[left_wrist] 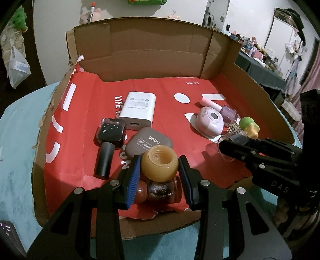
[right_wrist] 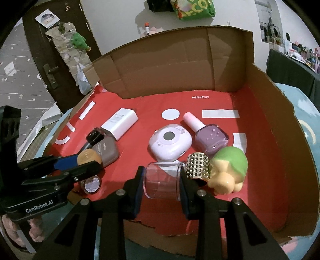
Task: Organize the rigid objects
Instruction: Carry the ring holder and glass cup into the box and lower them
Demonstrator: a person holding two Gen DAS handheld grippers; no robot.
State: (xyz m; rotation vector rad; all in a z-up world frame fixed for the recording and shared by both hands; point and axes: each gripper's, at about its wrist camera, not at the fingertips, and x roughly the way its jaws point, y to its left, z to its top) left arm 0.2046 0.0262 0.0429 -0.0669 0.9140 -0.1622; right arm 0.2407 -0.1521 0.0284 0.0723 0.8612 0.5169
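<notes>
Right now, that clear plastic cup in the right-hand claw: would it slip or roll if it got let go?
Probably both. The clear cup lies on its side between the right gripper pads, and its round wall would likely roll on the flat red liner. Its glossy walls look slippery. It seems empty and thin, so probably light but stiff.

A dark wooden door with a metal handle stands at ten o'clock in the right wrist view, a hanging organizer with a green plush toy pinned across it. A green snack bag hangs on the white wall at twelve o'clock. At two o'clock in the left wrist view, a cluttered shelf with a dark cloth runs along the wall. A clear plastic bag hangs at nine o'clock. Light blue cloth covers the table.
</notes>
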